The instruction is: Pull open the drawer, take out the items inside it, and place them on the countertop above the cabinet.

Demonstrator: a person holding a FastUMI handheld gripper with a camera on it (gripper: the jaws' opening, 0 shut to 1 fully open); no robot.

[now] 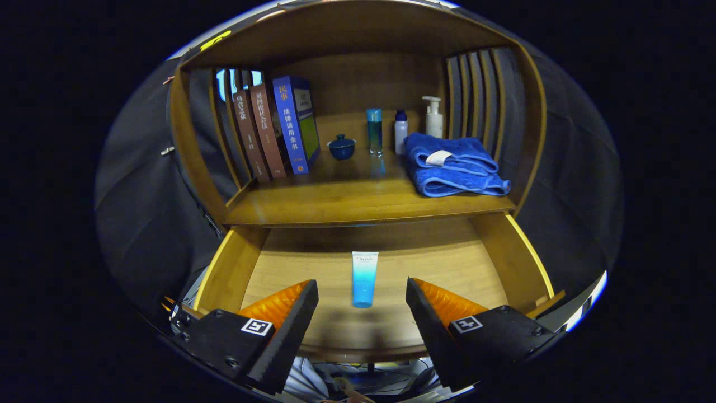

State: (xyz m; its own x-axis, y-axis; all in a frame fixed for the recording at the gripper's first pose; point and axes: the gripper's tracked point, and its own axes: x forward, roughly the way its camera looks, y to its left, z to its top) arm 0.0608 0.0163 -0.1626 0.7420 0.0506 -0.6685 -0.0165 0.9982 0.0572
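Dark cloth walls close in the booth around a wooden cabinet (193,145) whose drawer (229,274) stands pulled out toward the camera. On the drawer's pale wooden floor lies a single blue-and-white tube (364,278), lengthwise, its white end toward the cabinet and its blue end toward the gripper. Nothing touches the tube; it rests alone near the middle of the drawer, well apart from both side walls.

The gripper (362,305) hangs above the drawer's front part with its fingers spread wide and holding nothing. The tube's near end sits in the gap between the two fingertips, touching neither of them.

Above the drawer, the countertop (347,204) forms the floor of an open shelf with slatted sides. At its left stand three books (274,131), two brownish and one blue, leaning slightly against the slats. Beside them is a small blue lidded cup (341,146), then a tall teal bottle (374,130), a short white bottle with a blue cap (400,131), and a white pump bottle (433,116) set further back. A folded blue towel (453,165) lies at the right, just in front of the pump bottle. The front strip of the countertop is bare wood.
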